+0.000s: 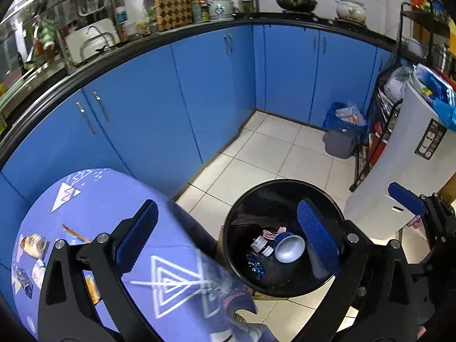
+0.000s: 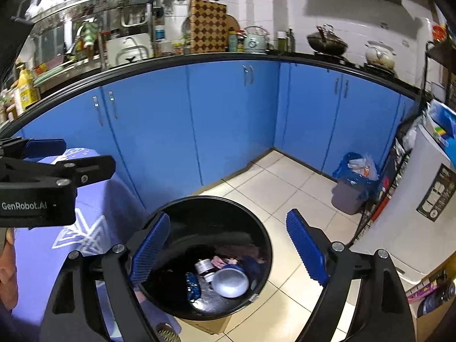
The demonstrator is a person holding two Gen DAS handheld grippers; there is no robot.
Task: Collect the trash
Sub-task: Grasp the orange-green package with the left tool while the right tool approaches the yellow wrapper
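Kitchen tile floor (image 1: 256,171); black bin (image 1: 242,216) holds trash; both claws gape, empty.

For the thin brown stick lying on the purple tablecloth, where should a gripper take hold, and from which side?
Grip the brown stick near its middle, coming from above with the fingers across its length. It lies flat and slanted on the tablecloth, apart from the wrappers, so a top pinch looks clearest.

A home kitchen is being shown: blue cabinet doors (image 2: 233,119) are running under a black countertop (image 2: 313,57), where a kettle (image 2: 255,41), a wok (image 2: 327,41) and a checkered cutting board (image 2: 209,27) are being kept.
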